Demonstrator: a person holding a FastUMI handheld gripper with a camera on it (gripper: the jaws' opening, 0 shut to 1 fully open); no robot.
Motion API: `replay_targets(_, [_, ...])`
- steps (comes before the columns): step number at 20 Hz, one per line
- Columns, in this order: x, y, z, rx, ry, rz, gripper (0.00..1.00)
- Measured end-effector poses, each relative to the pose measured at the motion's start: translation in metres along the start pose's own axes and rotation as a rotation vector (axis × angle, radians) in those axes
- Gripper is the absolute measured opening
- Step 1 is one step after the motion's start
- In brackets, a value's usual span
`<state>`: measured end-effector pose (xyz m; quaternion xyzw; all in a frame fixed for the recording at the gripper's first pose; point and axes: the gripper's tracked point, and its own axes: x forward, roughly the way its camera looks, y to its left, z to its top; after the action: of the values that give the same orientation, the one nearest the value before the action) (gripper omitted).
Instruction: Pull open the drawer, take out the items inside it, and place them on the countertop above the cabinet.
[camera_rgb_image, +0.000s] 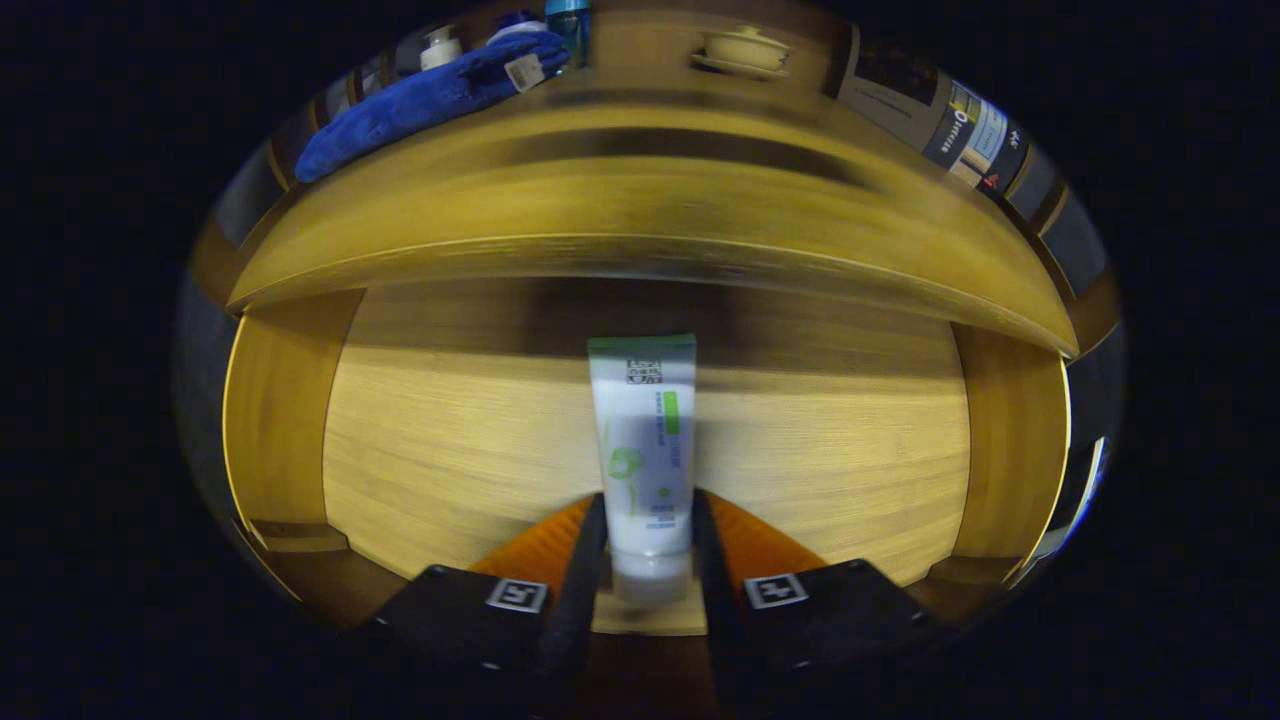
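A white tube (645, 450) with green print and a green crimped end lies lengthwise between my fingers, cap end toward me. My gripper (648, 512) is shut on the tube near its cap, with one finger (592, 545) pressing each side. The tube's crimped end points ahead over the wooden floor of the open drawer (450, 450). Beyond and above the drawer runs the wooden countertop (640, 200) of the cabinet. I cannot tell whether the tube rests on the drawer floor or hangs just above it.
The drawer's side walls stand left (285, 420) and right (1010, 440) of the fingers. On the countertop lie a blue towel (430, 100), a white pump bottle (440, 48), a blue bottle (568, 25) and a lidded bowl on a saucer (745, 50).
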<state>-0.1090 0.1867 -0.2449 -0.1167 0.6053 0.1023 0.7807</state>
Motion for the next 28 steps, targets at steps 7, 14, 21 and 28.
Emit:
replay_targets(7, [-0.060,-0.005,0.003,0.016,-0.102,0.013,0.52])
replay_targets(14, [-0.141,0.000,0.013,-0.017,-0.231,0.029,0.45])
replay_targets(21, [-0.174,-0.016,0.054,-0.056,-0.367,-0.011,0.45])
replay_targets(28, [-0.173,0.003,0.147,0.055,-0.454,0.077,0.45])
